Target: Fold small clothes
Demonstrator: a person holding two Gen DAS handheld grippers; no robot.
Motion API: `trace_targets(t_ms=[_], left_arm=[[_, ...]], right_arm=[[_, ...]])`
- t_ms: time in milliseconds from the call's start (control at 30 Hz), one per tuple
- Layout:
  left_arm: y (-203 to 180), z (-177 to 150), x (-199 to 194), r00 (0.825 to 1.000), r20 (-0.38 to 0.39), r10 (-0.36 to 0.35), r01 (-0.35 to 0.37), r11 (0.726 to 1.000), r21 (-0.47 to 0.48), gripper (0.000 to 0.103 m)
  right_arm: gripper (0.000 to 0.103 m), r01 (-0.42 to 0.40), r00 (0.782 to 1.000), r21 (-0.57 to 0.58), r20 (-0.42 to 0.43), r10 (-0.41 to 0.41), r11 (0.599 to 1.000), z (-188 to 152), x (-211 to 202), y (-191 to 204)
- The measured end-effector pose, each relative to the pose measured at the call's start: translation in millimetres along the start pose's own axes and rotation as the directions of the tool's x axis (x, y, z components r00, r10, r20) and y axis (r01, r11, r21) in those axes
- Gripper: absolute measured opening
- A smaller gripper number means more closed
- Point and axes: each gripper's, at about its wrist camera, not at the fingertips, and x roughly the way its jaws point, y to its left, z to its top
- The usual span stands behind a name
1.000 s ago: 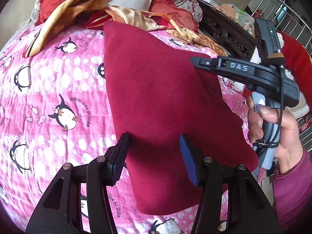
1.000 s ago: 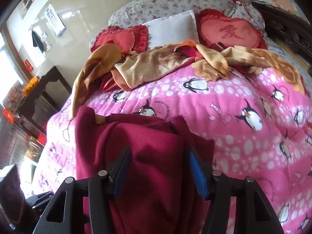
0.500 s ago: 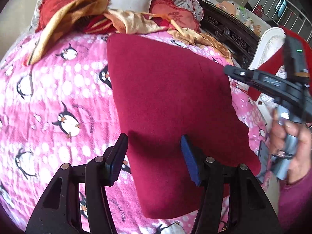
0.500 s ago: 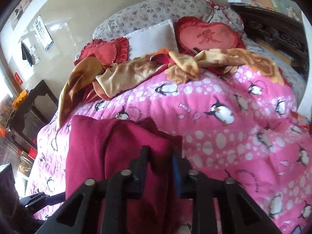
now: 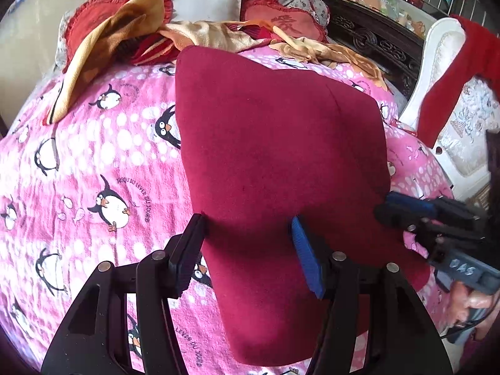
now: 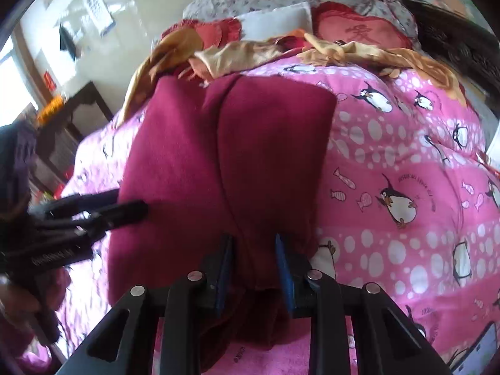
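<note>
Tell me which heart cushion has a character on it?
The right heart cushion, beside the white pillow; the left cushion is half covered by orange cloth.

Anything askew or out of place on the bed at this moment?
The dark red garment lies skewed on the pink penguin blanket, its near end bunched between the pads of the right gripper. Behind it, orange and tan clothes sprawl unfolded across the pillows. Nothing looks spilled or damaged.

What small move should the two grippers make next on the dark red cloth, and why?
Probably close the left gripper on the near edge of the dark red cloth. Its jaws straddle that edge without pressing, while the right gripper already pinches the same edge. With both ends held, the cloth could be lifted for the next fold.
</note>
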Motion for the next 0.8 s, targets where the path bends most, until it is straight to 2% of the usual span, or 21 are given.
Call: trace_targets(t_ms=[100,200,333,467,567,800], left_arm=[[-1,0,-2,1.0,0.005,0.007,-0.007,1.0,-0.001,0.058],[0,0,-2,1.0,0.003,0.008,-0.008,1.0,-0.007,0.058],[-1,0,-2,1.0,0.004,0.014,-0.014,1.0,-0.005,0.058],[-3,-1,1,1.0,-0.005,0.019,-0.019,1.0,-0.007,0.058],[-5,-2,-1,0.999,-0.004,0.033,-0.033,0.999,-0.004,0.058],[-5,-1,-10,0.999,0.002,0.034,-0.034,0.999,-0.009,0.058]], right_arm=[[0.025,0.024,0.999,-0.009,0.022,-0.023,1.0,4,-21,10],[0.025,-0.023,0.998,-0.077,0.051,0.027,0.997,2,-42,32],[0.025,-0.026,0.999,-0.146,0.023,0.029,0.989,-9,-40,52],[0.023,0.097,0.994,-0.151,-0.034,-0.103,0.984,-23,-2,40],[0.023,0.107,0.994,-0.12,-0.024,-0.111,0.987,-25,9,36],[0.028,0.137,0.99,-0.143,0.048,-0.131,0.98,-10,-22,49]])
